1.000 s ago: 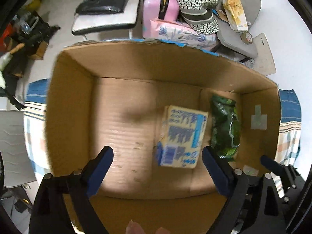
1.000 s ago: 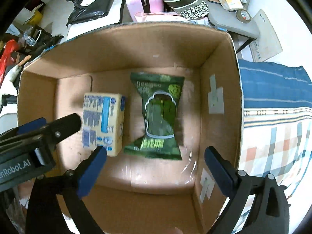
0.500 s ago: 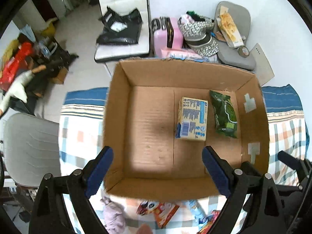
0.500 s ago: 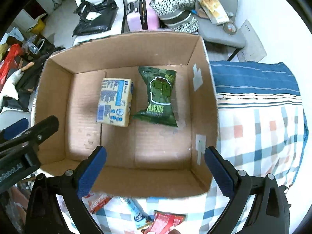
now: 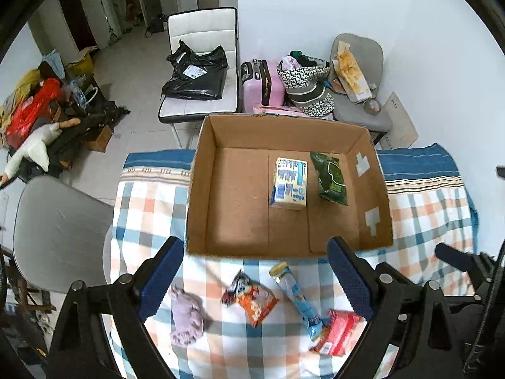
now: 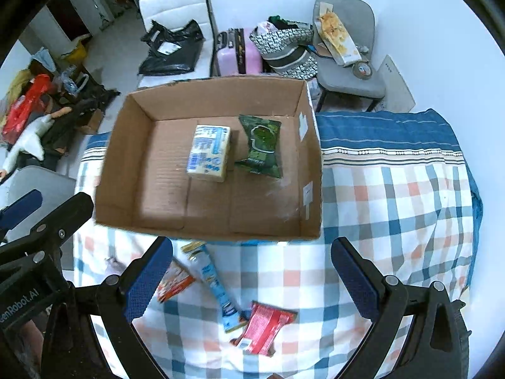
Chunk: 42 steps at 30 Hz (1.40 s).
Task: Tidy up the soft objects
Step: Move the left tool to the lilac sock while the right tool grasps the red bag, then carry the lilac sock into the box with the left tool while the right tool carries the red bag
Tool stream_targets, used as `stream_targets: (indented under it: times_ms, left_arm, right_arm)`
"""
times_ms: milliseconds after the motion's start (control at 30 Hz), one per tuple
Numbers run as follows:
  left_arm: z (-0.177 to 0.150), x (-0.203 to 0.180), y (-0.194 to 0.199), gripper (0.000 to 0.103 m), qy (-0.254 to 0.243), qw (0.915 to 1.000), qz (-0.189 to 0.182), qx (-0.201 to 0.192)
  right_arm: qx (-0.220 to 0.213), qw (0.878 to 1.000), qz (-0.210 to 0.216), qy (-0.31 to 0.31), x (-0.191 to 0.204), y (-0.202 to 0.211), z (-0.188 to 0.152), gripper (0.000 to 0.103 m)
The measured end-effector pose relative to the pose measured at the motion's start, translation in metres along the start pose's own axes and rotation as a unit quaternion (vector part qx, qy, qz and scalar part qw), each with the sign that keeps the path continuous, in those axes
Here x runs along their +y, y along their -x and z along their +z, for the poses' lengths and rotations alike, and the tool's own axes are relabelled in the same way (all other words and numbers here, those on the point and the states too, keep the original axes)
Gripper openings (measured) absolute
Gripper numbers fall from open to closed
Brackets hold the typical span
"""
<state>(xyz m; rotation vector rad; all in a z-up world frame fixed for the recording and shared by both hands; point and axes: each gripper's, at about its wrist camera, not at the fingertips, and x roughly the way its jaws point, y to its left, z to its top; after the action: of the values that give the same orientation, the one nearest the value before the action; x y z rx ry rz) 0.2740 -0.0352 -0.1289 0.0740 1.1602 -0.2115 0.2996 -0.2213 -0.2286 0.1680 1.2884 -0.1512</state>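
Hovering above the checked cloth [image 5: 151, 208], the left gripper [image 5: 255, 279] and right gripper [image 6: 252, 276] both have their jaws spread wide, holding nothing. Four loose items lie on the cloth in front of the box: one purple cloth bundle [image 5: 186, 315], one orange snack packet [image 5: 252, 300], one long blue-and-white packet [image 5: 296, 297] and one red packet [image 5: 337, 331]. Beyond them, one open cardboard box [image 5: 199, 189] holds two items lying side by side: one yellow-and-blue pack [image 5: 288, 183] and one green packet [image 5: 329, 178].

Two packets [image 5: 289, 183] lie side by side in the box [image 5: 202, 189].
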Motion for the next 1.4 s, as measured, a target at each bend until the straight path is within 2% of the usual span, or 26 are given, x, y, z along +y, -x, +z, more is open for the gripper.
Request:
stream_targets:
  times_ms: [100, 200, 267, 367, 500, 667, 833, 900, 967, 1033, 1067, 1233, 1300, 1333, 1367, 1400]
  left_arm:
    - [-0.022, 0.018, 0.009, 0.093, 0.017, 0.9998, 0.006, 0.005]
    - [-0.047, 0.037, 0.002, 0.093, 0.041, 0.9986, 0.018, 0.027]
    - [-0.067, 0.055, -0.012, 0.093, 0.063, 0.9963, 0.024, 0.054]
    - [-0.097, 0.079, -0.038, 0.093, 0.099, 0.9894, 0.03, 0.102]
    - [-0.132, 0.105, -0.077, 0.093, 0.145, 0.9765, 0.034, 0.156]
    - [-0.156, 0.122, -0.11, 0.093, 0.179, 0.9643, 0.041, 0.191]
    - [-0.158, 0.119, -0.125, 0.093, 0.183, 0.9624, 0.035, 0.198]
    - [-0.158, 0.119, -0.132, 0.093, 0.18, 0.9623, 0.049, 0.198]
    - [-0.158, 0.123, -0.141, 0.093, 0.189, 0.9596, 0.05, 0.202]
    - [-0.158, 0.129, -0.152, 0.093, 0.195, 0.9563, 0.048, 0.212]
    - [-0.158, 0.131, -0.157, 0.093, 0.197, 0.9552, 0.049, 0.215]
    - [-0.158, 0.139, -0.183, 0.093, 0.199, 0.9501, 0.038, 0.237]
    - [-0.159, 0.138, -0.191, 0.075, 0.189, 0.9504, 0.034, 0.244]
    - [-0.161, 0.136, -0.195, 0.055, 0.183, 0.9497, 0.034, 0.252]
    - [-0.162, 0.135, -0.198, 0.044, 0.179, 0.9488, 0.033, 0.258]
    - [-0.164, 0.133, -0.2, 0.04, 0.176, 0.9488, 0.03, 0.261]
  right_arm:
    - [0.006, 1.0, 0.021, 0.004, 0.002, 0.011, -0.017, 0.102]
    - [0.032, 0.999, 0.037, 0.018, 0.008, 0.003, -0.036, 0.102]
    - [0.059, 0.997, 0.049, 0.027, 0.013, -0.013, -0.05, 0.102]
    - [0.094, 0.994, 0.035, 0.034, 0.016, -0.045, -0.067, 0.102]
    - [0.154, 0.988, 0.025, -0.014, 0.001, -0.094, -0.098, 0.102]
    - [0.214, 0.972, 0.018, -0.098, -0.03, -0.146, -0.144, 0.102]
    - [0.257, 0.955, 0.025, -0.144, -0.049, -0.18, -0.172, 0.102]
    - [0.266, 0.951, 0.034, -0.153, -0.052, -0.188, -0.178, 0.101]
    - [0.28, 0.945, 0.039, -0.163, -0.055, -0.197, -0.184, 0.093]
    - [0.293, 0.94, 0.05, -0.169, -0.057, -0.204, -0.19, 0.064]
    - [0.3, 0.938, 0.047, -0.169, -0.058, -0.207, -0.192, 0.059]
    - [0.295, 0.94, 0.048, -0.166, -0.065, -0.201, -0.196, 0.054]
    - [0.296, 0.94, 0.049, -0.163, -0.064, -0.199, -0.194, 0.053]
    - [0.296, 0.94, 0.049, -0.161, -0.065, -0.197, -0.194, 0.053]
    - [0.295, 0.941, 0.048, -0.158, -0.065, -0.196, -0.194, 0.052]
    - [0.295, 0.942, 0.047, -0.156, -0.066, -0.193, -0.198, 0.052]
